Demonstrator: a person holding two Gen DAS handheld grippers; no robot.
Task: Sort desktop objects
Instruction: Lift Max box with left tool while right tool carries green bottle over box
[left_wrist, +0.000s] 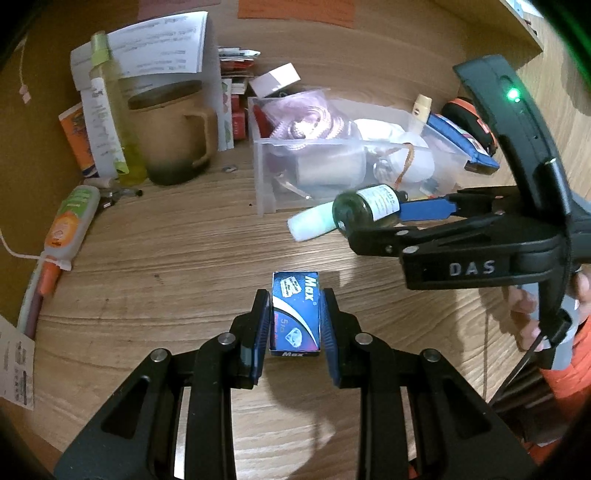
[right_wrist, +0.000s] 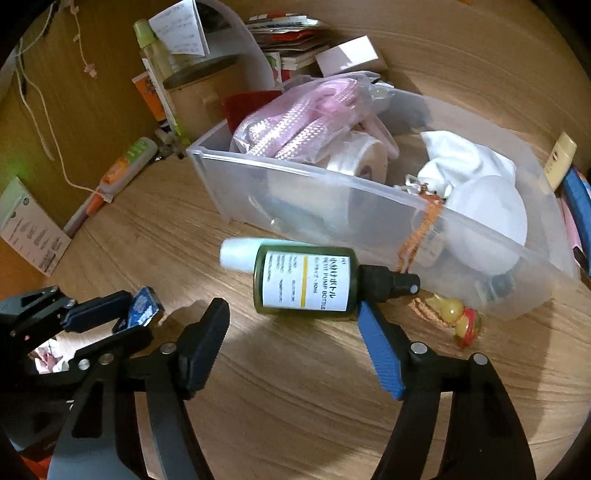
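My left gripper (left_wrist: 295, 314) is shut on a small blue "Max" box (left_wrist: 295, 314), held just above the wooden desk; the box also shows in the right wrist view (right_wrist: 142, 308). My right gripper (right_wrist: 291, 310) is open, its fingers on either side of a green pump bottle (right_wrist: 306, 282) with a white label and black nozzle, lying on its side on the desk. The bottle also shows in the left wrist view (left_wrist: 365, 206). A pale tube (right_wrist: 240, 254) lies behind the bottle. A clear plastic bin (right_wrist: 280, 199) full of items stands just beyond.
A brown mug (left_wrist: 173, 129), a yellow-green spray bottle (left_wrist: 114, 110), papers and packets crowd the back left. An orange-green tube (left_wrist: 70, 221) lies at the left. A small yellow-red toy (right_wrist: 461, 317) lies by the bin's corner. A blue case (left_wrist: 458, 144) sits right of the bin.
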